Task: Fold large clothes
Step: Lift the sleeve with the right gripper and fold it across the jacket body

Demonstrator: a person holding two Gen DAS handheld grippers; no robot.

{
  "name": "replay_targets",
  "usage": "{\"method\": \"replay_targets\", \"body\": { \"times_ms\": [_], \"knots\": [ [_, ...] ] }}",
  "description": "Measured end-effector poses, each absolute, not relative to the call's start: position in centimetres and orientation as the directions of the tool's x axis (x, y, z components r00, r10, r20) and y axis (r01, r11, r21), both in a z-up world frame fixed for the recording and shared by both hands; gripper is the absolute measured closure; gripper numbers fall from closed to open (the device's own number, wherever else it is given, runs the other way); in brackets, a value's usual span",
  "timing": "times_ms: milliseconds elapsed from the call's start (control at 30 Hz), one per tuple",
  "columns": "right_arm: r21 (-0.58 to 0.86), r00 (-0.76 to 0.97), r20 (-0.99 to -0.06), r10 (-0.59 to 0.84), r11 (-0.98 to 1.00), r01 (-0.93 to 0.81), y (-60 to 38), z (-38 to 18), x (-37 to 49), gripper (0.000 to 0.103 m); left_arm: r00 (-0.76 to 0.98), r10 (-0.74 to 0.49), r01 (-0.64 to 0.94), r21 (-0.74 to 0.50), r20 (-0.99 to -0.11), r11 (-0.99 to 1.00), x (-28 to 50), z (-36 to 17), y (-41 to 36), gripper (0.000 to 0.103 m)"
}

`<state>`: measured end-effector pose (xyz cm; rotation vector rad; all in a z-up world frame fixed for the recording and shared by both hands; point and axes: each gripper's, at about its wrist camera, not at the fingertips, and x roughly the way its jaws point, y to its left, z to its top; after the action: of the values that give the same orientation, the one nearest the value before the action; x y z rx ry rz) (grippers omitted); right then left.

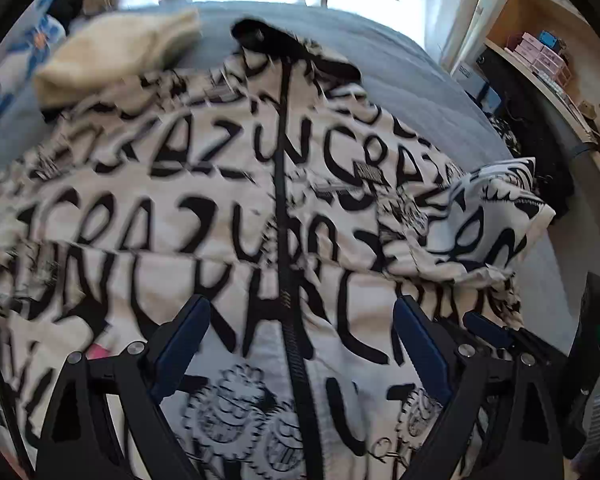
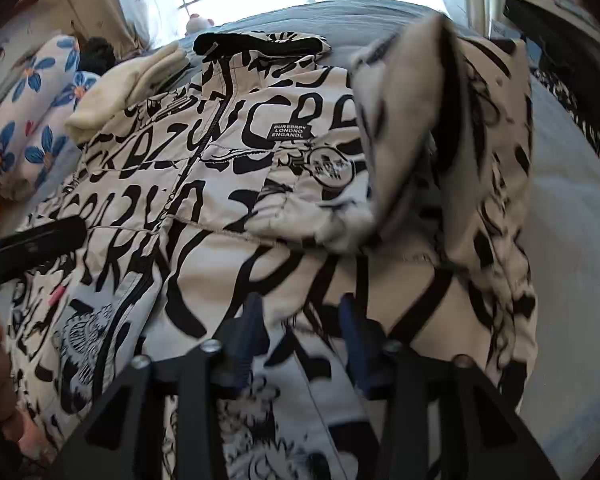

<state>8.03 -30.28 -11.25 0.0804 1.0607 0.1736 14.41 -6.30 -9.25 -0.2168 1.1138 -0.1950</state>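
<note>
A cream jacket (image 1: 180, 216) with big black lettering lies front up on a blue-grey bed (image 1: 412, 68). Its black zip (image 1: 282, 200) runs down the middle and its black collar (image 2: 256, 42) points to the window. One sleeve (image 1: 480, 216) lies folded across the chest; in the right wrist view this sleeve (image 2: 440, 140) is blurred and stands up over the jacket's right side. My left gripper (image 1: 300, 320) hangs open and wide above the zip near the hem, gripping nothing. My right gripper (image 2: 300, 320) is open above the jacket's lower right part, with no cloth between its pads.
A folded cream cloth (image 1: 116, 52) lies at the back left beside the jacket's shoulder. A pillow with blue flowers (image 2: 32, 120) lies at the left. Wooden shelves (image 1: 540, 52) stand past the bed's right edge. A bright window is behind the bed.
</note>
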Motion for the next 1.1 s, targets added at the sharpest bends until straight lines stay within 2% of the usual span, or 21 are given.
{"method": "replay_targets", "body": {
  "times_ms": [33, 67, 200, 333, 467, 600, 733, 900, 933, 967, 1000, 1033, 1067, 1100],
  "knots": [
    [0.165, 0.487, -0.852, 0.189, 0.982, -0.092, -31.0, -10.9, 7.2, 0.048, 0.407, -0.286, 0.053, -0.29, -0.867, 0.956, 14.5, -9.7, -6.6, 0.011],
    [0.178, 0.497, -0.846, 0.195, 0.981, -0.082, -31.8, -10.5, 6.5, 0.047, 0.389, -0.304, 0.061, -0.305, -0.87, 0.951, 14.6, -10.2, -7.0, 0.011],
    [0.219, 0.52, -0.831, 0.194, 0.976, -0.014, -34.8, -9.9, 4.4, 0.047, 0.357, -0.377, 0.113, -0.361, -0.855, 0.926, 15.2, -11.0, -9.2, 0.011],
    [0.251, 0.526, -0.828, 0.194, 0.967, 0.038, -36.3, -10.2, 4.2, 0.047, 0.295, -0.512, 0.137, -0.495, -0.806, 0.858, 16.7, -11.9, -11.2, 0.011],
    [0.275, 0.532, -0.823, 0.199, 0.959, 0.067, -37.2, -10.4, 3.9, 0.047, 0.22, -0.621, 0.039, -0.63, -0.752, 0.776, 18.7, -15.0, -12.0, 0.011],
    [0.275, 0.529, -0.826, 0.197, 0.959, 0.073, -37.2, -10.9, 4.0, 0.047, 0.194, -0.732, -0.091, -0.755, -0.653, 0.649, 20.2, -18.0, -12.1, 0.012],
    [0.268, 0.513, -0.836, 0.195, 0.961, 0.072, -37.0, -11.8, 4.1, 0.047, 0.215, -0.763, -0.113, -0.792, -0.61, 0.6, 21.2, -18.6, -12.5, 0.012],
    [0.251, 0.513, -0.839, 0.184, 0.966, 0.064, -36.7, -12.3, 4.0, 0.047, 0.233, -0.747, -0.157, -0.782, -0.623, 0.603, 22.2, -19.1, -13.2, 0.013],
    [0.249, 0.512, -0.839, 0.183, 0.967, 0.063, -36.7, -12.3, 3.9, 0.047, 0.241, -0.732, -0.162, -0.77, -0.637, 0.617, 22.3, -19.1, -13.4, 0.015],
    [0.247, 0.512, -0.84, 0.181, 0.967, 0.063, -36.7, -12.4, 3.9, 0.047, 0.245, -0.71, -0.162, -0.749, -0.661, 0.642, 22.2, -18.8, -13.6, 0.029],
    [0.246, 0.511, -0.841, 0.18, 0.967, 0.064, -36.7, -12.5, 3.9, 0.047, 0.241, -0.687, -0.154, -0.726, -0.686, 0.671, 22.3, -18.7, -13.8, 0.053],
    [0.246, 0.511, -0.841, 0.18, 0.967, 0.065, -36.7, -12.6, 3.8, 0.047, 0.231, -0.651, -0.148, -0.687, -0.723, 0.711, 22.7, -18.5, -14.2, 0.069],
    [0.247, 0.511, -0.84, 0.181, 0.967, 0.064, -36.7, -12.7, 3.8, 0.047, 0.207, -0.65, -0.148, -0.68, -0.731, 0.718, 22.8, -18.6, -14.4, 0.079],
    [0.247, 0.511, -0.84, 0.18, 0.967, 0.065, -36.8, -12.8, 3.7, 0.047, 0.179, -0.65, -0.158, -0.674, -0.738, 0.722, 22.9, -18.6, -14.7, 0.079]
  ]
}}
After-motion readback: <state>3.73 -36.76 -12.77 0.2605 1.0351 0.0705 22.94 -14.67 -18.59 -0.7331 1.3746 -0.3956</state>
